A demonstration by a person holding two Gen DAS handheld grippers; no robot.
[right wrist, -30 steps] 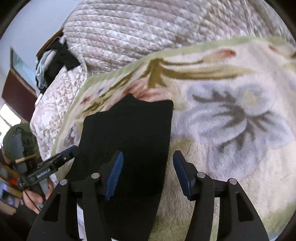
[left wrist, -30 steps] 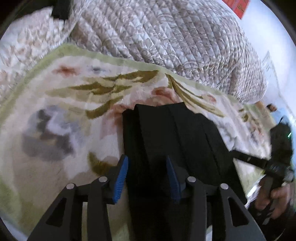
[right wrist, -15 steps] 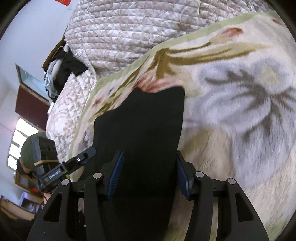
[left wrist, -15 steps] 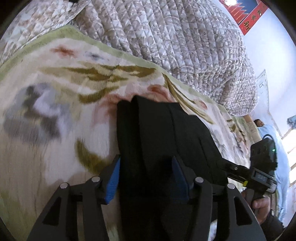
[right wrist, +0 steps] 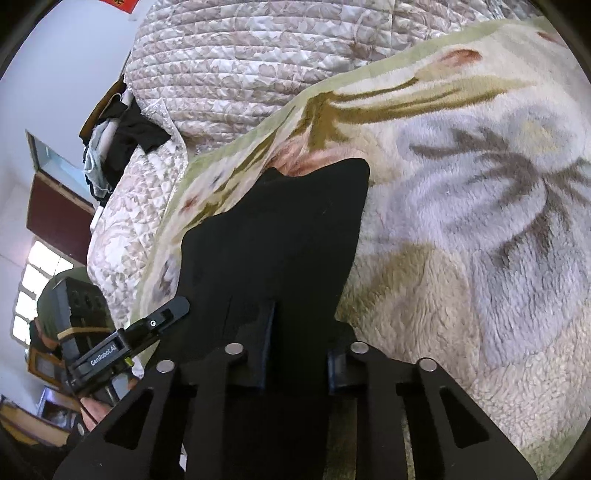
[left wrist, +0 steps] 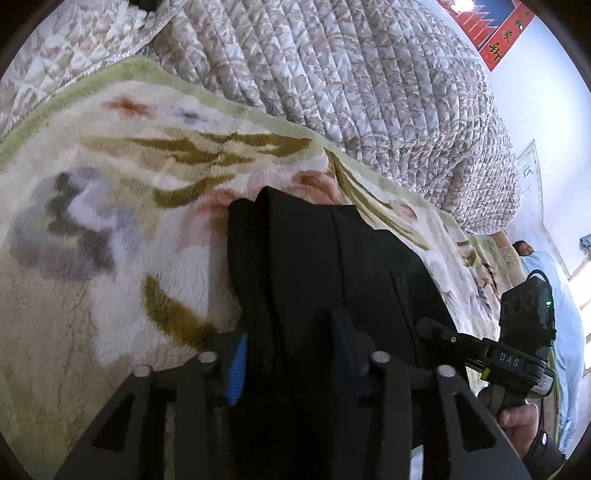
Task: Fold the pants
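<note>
The black pants (left wrist: 332, 266) lie on a floral fleece blanket (left wrist: 110, 229), stretching away from me; they also show in the right wrist view (right wrist: 273, 240). My left gripper (left wrist: 288, 354) has its blue-padded fingers closing round the pants' near left edge, with cloth between them. My right gripper (right wrist: 299, 354) has narrowed on the near right edge, cloth between its fingers. Each gripper shows in the other's view: the right one (left wrist: 480, 350) and the left one (right wrist: 140, 332).
A quilted bedspread (left wrist: 351, 74) rises behind the blanket. The blanket (right wrist: 480, 221) spreads wide to the right of the pants. Dark clothes (right wrist: 122, 136) hang at the bed's far left corner. A red wall hanging (left wrist: 491, 29) is on the wall.
Both grippers have slid forward over the pants' near edge and their fingers have drawn closer together around the cloth. The pants' far end has lifted slightly.
</note>
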